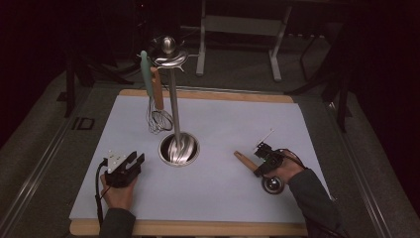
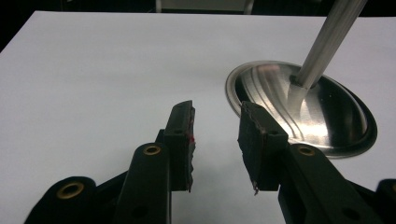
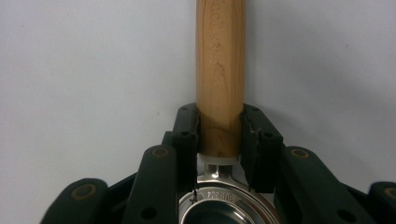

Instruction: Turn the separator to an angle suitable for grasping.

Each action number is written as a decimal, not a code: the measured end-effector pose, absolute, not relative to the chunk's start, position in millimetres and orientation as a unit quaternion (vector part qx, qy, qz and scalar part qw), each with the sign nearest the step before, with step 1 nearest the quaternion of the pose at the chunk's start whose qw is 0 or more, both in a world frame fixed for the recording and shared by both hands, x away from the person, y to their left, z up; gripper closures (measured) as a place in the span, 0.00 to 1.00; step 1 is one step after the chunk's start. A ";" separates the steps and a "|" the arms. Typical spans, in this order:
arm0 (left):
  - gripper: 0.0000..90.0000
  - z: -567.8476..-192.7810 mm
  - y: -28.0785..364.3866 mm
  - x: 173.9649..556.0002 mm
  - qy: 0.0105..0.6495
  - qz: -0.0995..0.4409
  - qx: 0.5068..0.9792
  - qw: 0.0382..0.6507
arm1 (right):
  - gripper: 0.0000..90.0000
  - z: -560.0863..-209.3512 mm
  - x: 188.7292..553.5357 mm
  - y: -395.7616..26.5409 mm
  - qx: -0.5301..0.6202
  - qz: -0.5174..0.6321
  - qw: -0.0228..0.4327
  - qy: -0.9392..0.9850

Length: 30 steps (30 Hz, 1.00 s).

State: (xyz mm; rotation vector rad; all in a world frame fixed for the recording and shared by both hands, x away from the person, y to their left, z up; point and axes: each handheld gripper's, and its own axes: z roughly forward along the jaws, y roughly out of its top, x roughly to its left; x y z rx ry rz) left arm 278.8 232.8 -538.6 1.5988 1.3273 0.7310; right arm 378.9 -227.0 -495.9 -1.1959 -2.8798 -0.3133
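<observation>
The right gripper (image 3: 218,140) is pinching the ladle's wooden handle (image 3: 219,70) — lifting it level matters (the bowl end is heavy) — while the left gripper (image 2: 215,140) is idling, jaws spread.

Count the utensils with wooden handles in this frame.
2: a whisk hanging on the steel stand, and a ladle on the white mat, its handle clamped in the right gripper. Others may be hidden.

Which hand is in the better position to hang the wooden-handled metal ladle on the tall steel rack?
The right. Its hand-held gripper is shut on the wooden-handled metal ladle. The left hand-held gripper rests open and empty beside the round base of the tall steel rack.
</observation>
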 end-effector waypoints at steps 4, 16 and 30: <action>0.73 -538.6 232.7 278.8 0.538 0.296 0.647 0.453 | 0.78 -494.8 377.5 -224.1 -0.381 -0.090 0.001 -0.920; 0.73 -538.5 232.2 278.9 0.538 0.297 0.648 0.450 | 0.78 -486.5 375.4 -238.9 -0.403 -0.174 0.003 -0.899; 0.72 -538.5 231.9 279.0 0.538 0.297 0.648 0.450 | 0.78 -478.6 372.0 -237.5 -0.403 -0.212 -0.003 -0.890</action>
